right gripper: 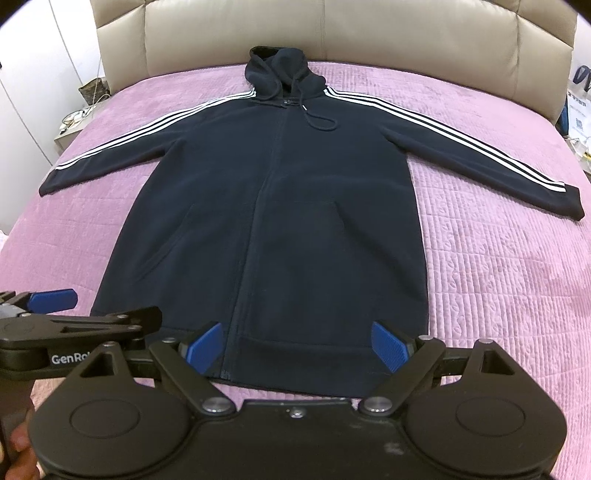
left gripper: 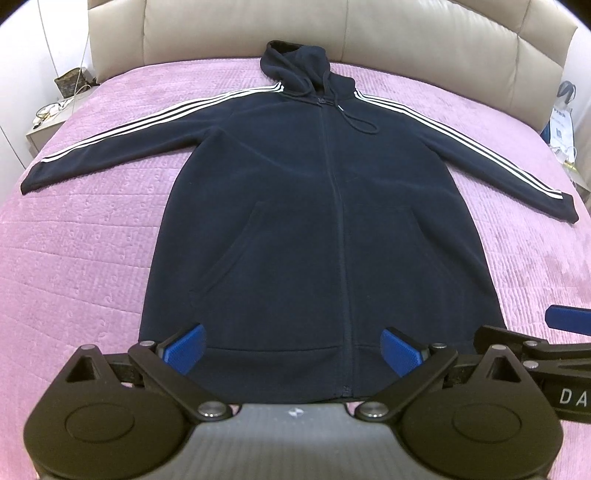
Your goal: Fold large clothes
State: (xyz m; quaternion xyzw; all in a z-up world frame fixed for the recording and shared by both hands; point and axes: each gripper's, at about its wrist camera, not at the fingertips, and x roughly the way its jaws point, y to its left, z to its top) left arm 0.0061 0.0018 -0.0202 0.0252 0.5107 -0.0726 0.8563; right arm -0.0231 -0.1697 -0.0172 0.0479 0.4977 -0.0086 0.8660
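Navy fleece: a long zip-up hoodie [left gripper: 325,206] lies flat, front up and zipped, in the middle of the bed.
Long axis: runs near to far; hem [left gripper: 280,373] at the near edge, hood [left gripper: 295,62] far, toward the headboard [left gripper: 369,33].
Sleeves: both spread outward and slightly nearward, white stripes along the top; left sleeve [left gripper: 122,144] and right sleeve [left gripper: 465,147] lie fully open on the cover.
Drawstring: one cord [left gripper: 354,118] loops loosely across the right chest.
Left gripper [left gripper: 293,349]: fingers spread wide, holding nothing, poised just above the hem left of the zip.
Right gripper [right gripper: 298,345]: likewise wide apart and empty, above the hem right of the zip; the two tools sit side by side.
Step in hand: judging by the untouched layout, folding has not begun; this is the approach.
Next move: probably each gripper must go out to a sleeve or side edge, pinch the thick fleece, and carry it inward over the body without dragging the rest.
Surface: pink quilted bedspread [left gripper: 92,240].
Surroundings: a nightstand [left gripper: 55,122] with cables stands far left.
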